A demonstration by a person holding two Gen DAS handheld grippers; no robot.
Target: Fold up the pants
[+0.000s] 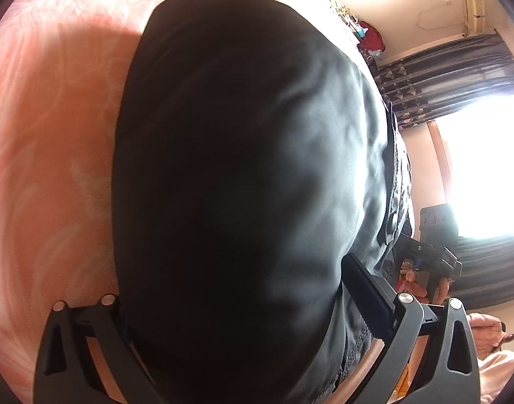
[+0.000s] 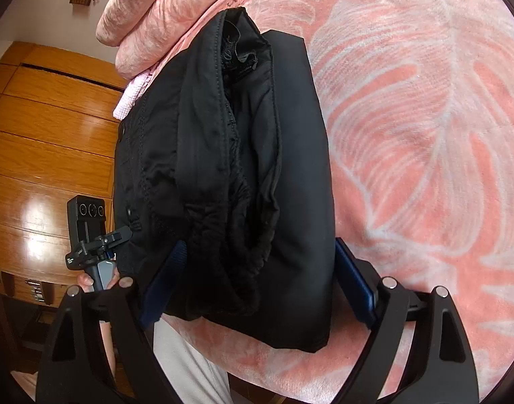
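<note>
The black pants are folded into a thick bundle over the pink leaf-patterned blanket. In the left wrist view my left gripper has its jaws spread wide around one end of the bundle, pressing on both sides. In the right wrist view my right gripper clamps the other end of the pants between its blue pads; the waistband layers face the camera. Each view shows the other gripper beyond the bundle.
The pink blanket covers the bed, with a bunched pink quilt at its far side. A wooden wardrobe stands beside the bed. A bright window with dark curtains is opposite.
</note>
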